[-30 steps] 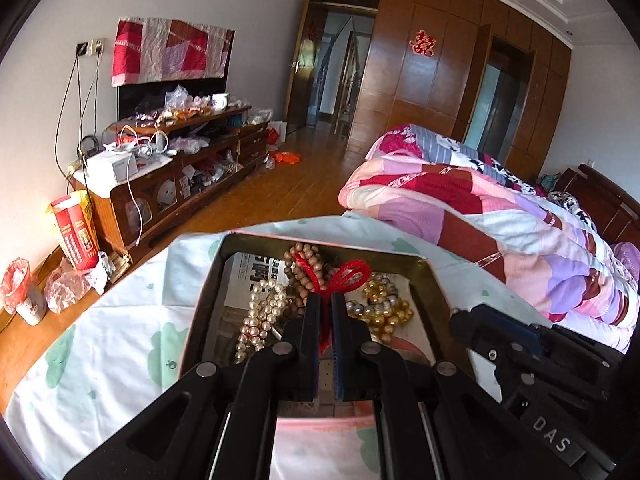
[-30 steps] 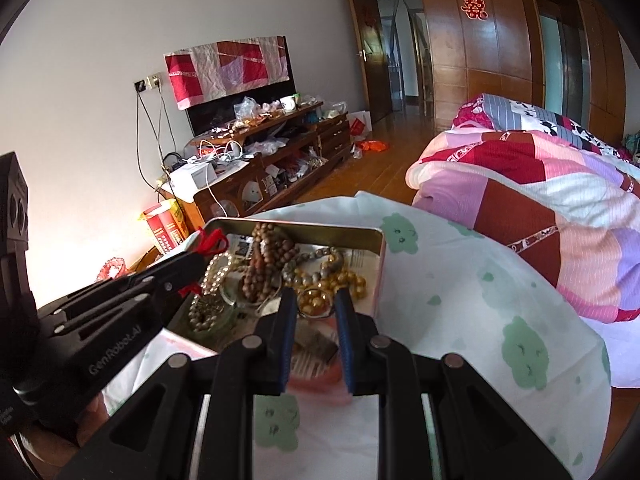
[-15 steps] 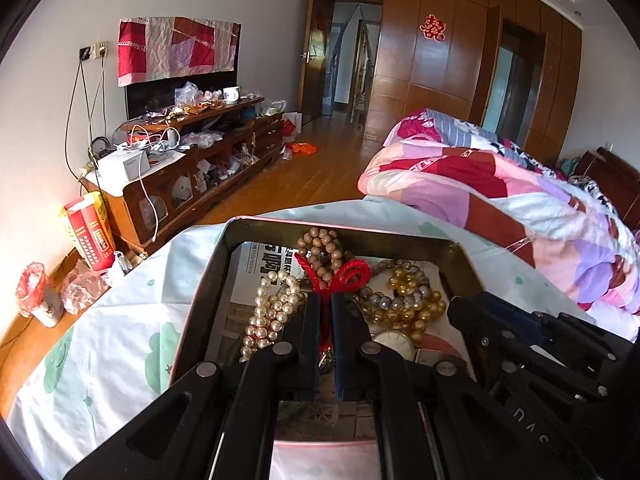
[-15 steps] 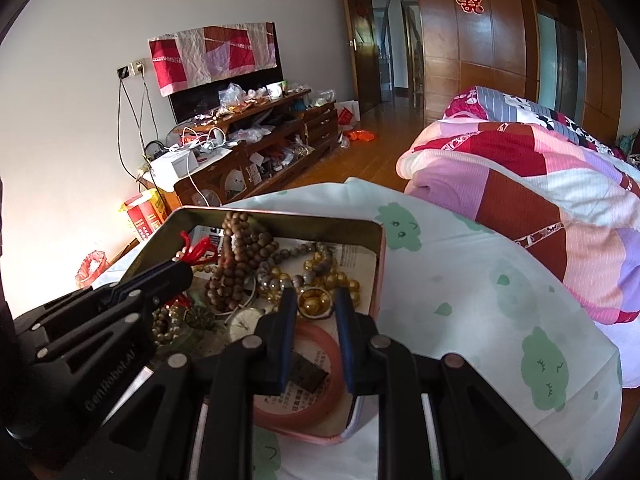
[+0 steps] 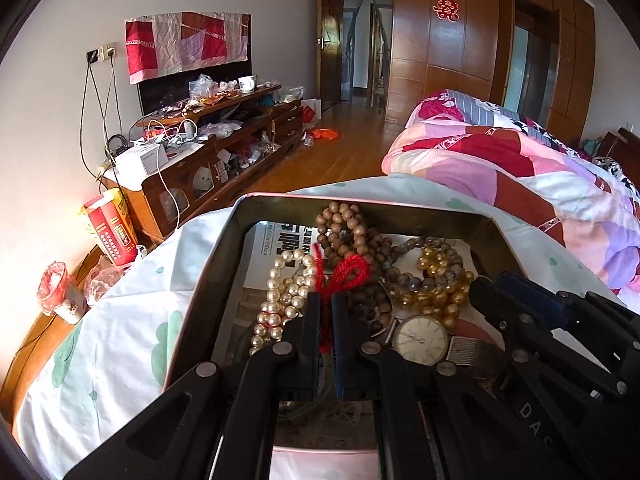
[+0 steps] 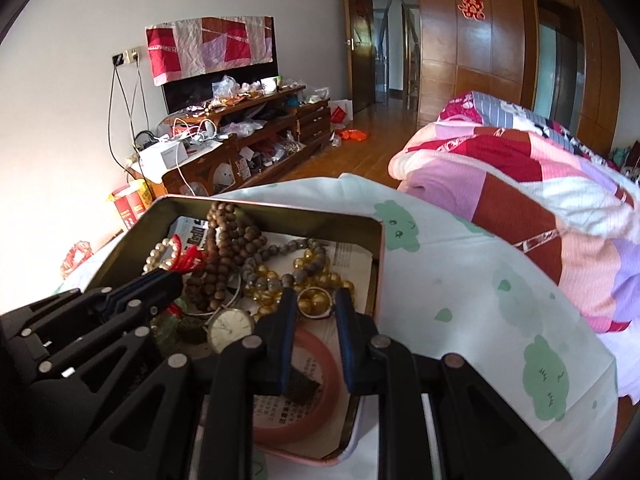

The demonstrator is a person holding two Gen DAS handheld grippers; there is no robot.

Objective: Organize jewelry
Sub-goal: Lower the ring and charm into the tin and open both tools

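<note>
Two jaws of the left gripper [image 5: 326,305] pinch a red cord [image 5: 345,276] over the metal tin [image 5: 224,264]. The right gripper [image 6: 316,304] hangs partly open, holding nothing, above the yellow beads [image 6: 316,278], watch [image 6: 230,330] and pink bangle [image 6: 320,364] inside.

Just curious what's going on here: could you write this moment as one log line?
left gripper: shut on red knotted cord | right gripper: open above pink bangle | both over rectangular metal tin of beaded jewelry
</note>
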